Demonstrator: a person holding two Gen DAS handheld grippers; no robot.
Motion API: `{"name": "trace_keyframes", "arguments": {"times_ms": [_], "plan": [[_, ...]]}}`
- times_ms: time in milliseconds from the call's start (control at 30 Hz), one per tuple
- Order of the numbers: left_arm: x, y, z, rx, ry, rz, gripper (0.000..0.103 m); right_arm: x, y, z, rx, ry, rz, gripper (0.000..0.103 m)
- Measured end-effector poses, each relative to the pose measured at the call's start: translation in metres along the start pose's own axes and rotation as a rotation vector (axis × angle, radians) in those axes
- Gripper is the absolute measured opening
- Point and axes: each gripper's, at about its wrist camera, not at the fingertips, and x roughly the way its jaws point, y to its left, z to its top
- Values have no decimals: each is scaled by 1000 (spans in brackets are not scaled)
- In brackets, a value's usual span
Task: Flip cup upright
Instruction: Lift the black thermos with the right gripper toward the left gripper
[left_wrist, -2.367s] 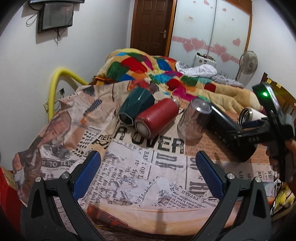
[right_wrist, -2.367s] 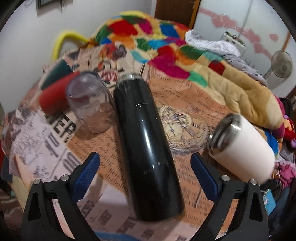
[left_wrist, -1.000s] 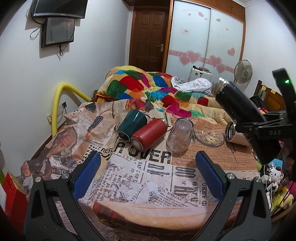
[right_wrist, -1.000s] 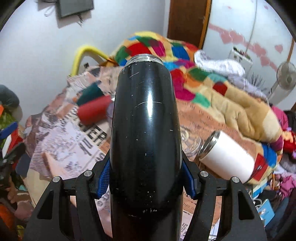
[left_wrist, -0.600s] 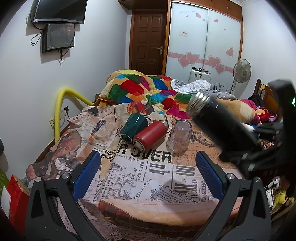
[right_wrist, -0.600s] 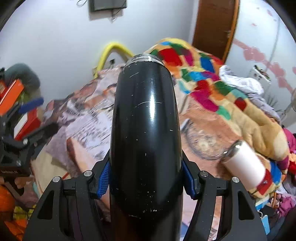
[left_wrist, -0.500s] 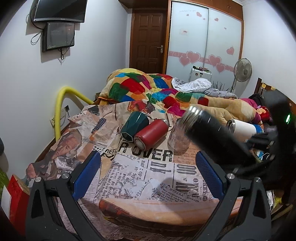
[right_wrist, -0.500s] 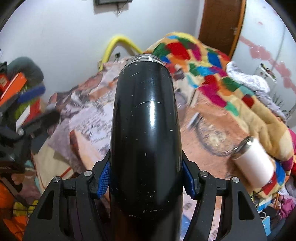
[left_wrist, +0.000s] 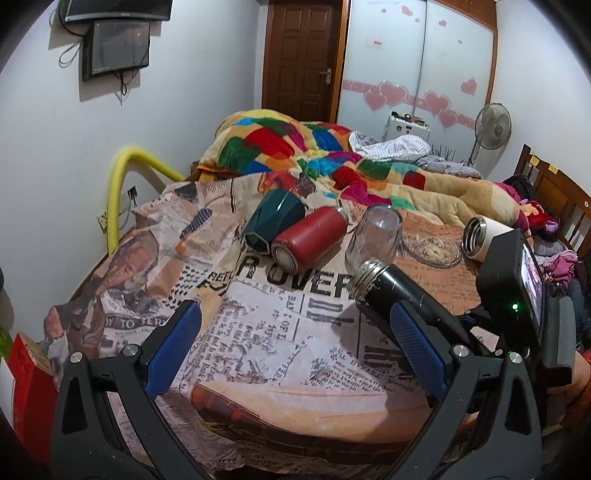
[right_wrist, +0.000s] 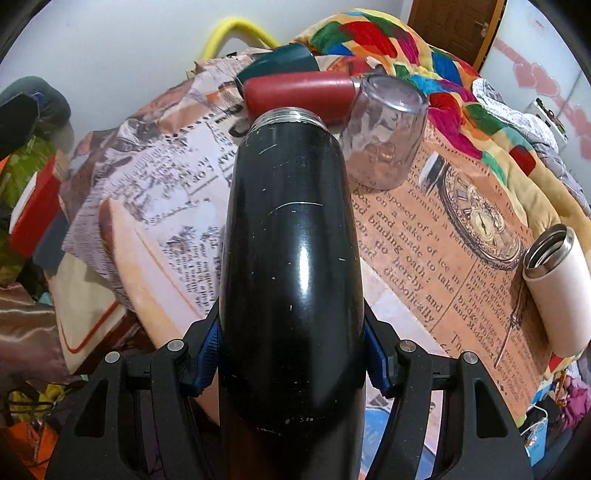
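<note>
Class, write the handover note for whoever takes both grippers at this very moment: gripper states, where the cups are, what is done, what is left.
Right gripper: shut on the black flask, held tilted above the table's near edge, open mouth pointing away.
Left gripper: open, holding nothing, hovering at the near edge.
On the newspaper-print cloth: green cup, red flask and white flask lie on their sides; clear glass stands mouth down.
Done: black flask lifted.
Left: stand it upright and release; then probably the others.
</note>
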Motion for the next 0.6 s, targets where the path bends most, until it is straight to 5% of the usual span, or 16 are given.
{"name": "trace_keyframes", "arguments": {"times_ms": [600], "plan": [[29, 11, -10, -51, 94, -15, 99, 3, 8, -4, -8, 12, -5, 62]]}}
